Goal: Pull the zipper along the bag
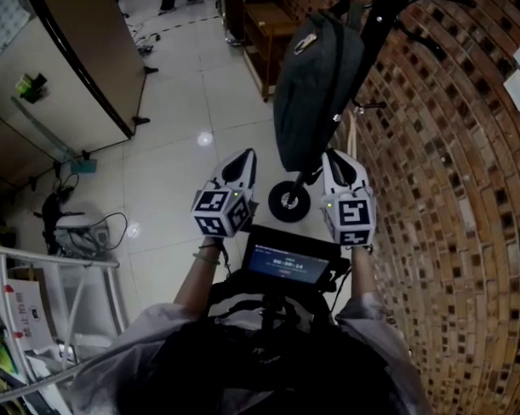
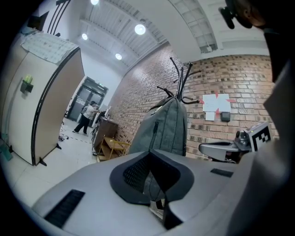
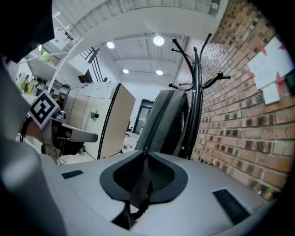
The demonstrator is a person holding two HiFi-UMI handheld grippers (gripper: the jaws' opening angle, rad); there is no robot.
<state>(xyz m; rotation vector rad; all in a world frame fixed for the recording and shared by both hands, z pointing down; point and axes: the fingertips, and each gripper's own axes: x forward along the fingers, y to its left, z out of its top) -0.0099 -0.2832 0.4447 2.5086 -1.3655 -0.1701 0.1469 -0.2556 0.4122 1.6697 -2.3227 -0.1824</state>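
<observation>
Grey bag [image 1: 314, 90] hangs from a black rack [image 1: 381, 15], close against the brick wall [image 1: 447, 204] and clear of the tiled floor [image 1: 180, 120]. A small wheel [image 1: 289, 201] sits on the floor under the bag's lower end.

Right gripper [image 1: 333, 157]: tip up against the bag's lower edge in the head view. In the right gripper view the fingers [image 3: 117, 177] are closed on a dark pull [image 3: 140, 184]. The pull runs from between the pads up to the foot of the zip line [image 3: 154, 122], which climbs the front of the bag [image 3: 168, 120]. Rack [image 3: 196, 92] stands right of the bag, next to the bricks.

Left gripper [image 1: 244, 159]: level with the right one, to the left of the bag's lower end. The head view shows a strip of floor between its tip and the bag. In the left gripper view the fingers [image 2: 131, 175] are almost together, with only a thin slot left. Grey fabric shows in that slot. I cannot tell whether it is pinched there or only seen through the gap. Bag [image 2: 166, 126] fills the middle of that view, straight ahead of the left gripper [image 2: 154, 193], with rack arms [image 2: 177, 76] above it.

Each gripper shows in the other's view: the right [image 2: 228, 150] beside the bricks, the left [image 3: 69, 133] out toward the room.

A lit screen [image 1: 287, 263] sits at the person's chest, between the two arms.
</observation>
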